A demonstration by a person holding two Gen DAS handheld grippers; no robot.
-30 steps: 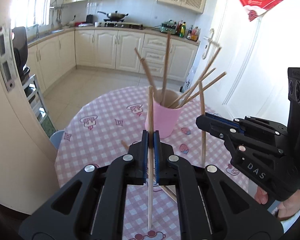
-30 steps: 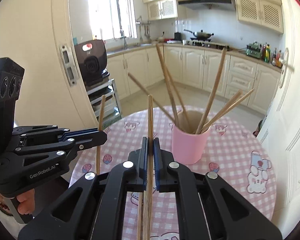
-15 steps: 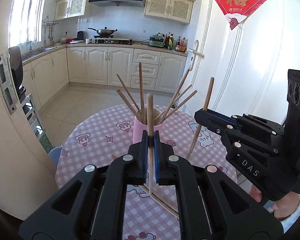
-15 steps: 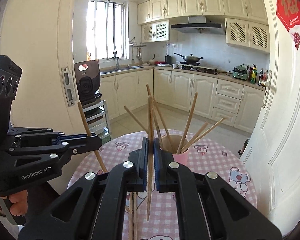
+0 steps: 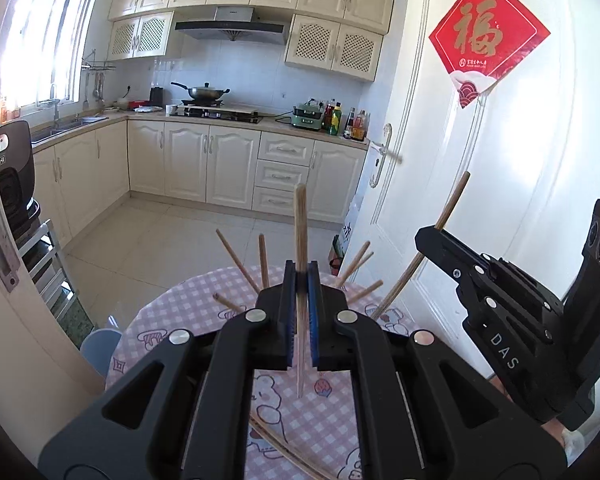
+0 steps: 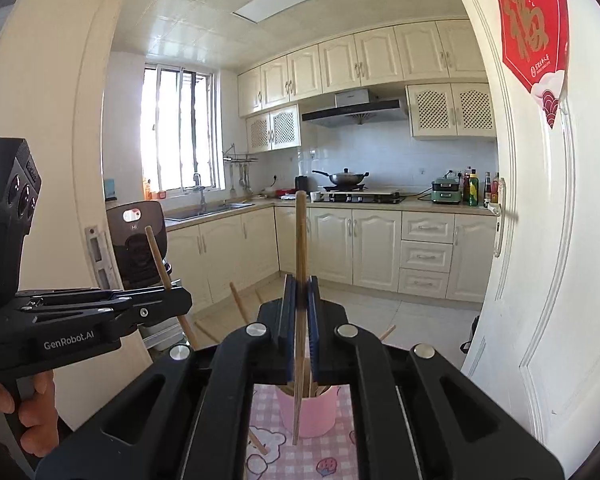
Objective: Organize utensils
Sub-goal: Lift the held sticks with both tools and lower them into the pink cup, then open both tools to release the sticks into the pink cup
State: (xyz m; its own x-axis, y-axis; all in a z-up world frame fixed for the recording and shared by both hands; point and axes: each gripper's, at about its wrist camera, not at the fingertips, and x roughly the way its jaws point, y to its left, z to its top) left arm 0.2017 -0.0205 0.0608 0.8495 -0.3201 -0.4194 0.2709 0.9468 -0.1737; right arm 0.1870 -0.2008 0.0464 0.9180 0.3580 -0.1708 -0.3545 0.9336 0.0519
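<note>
Left wrist view shows my left gripper (image 5: 302, 280) clamped tight on 1 upright chopstick (image 5: 300, 224), its lower tip hanging above the checked tablecloth (image 5: 172, 304), where loose chopsticks (image 5: 288, 452) lie. My right gripper (image 6: 300, 296) pinches a second chopstick (image 6: 300, 236) the same way, its tip in front of the pink cup (image 6: 320, 412). That cup, bristling with more chopsticks (image 5: 236, 258), sits mostly hidden behind the fingers (image 5: 289, 280).

Cup (image 6: 308, 410) on table (image 5: 172, 320), chopsticks (image 5: 236, 256) standing in it, loose chopsticks (image 5: 284, 452) on table before it
</note>
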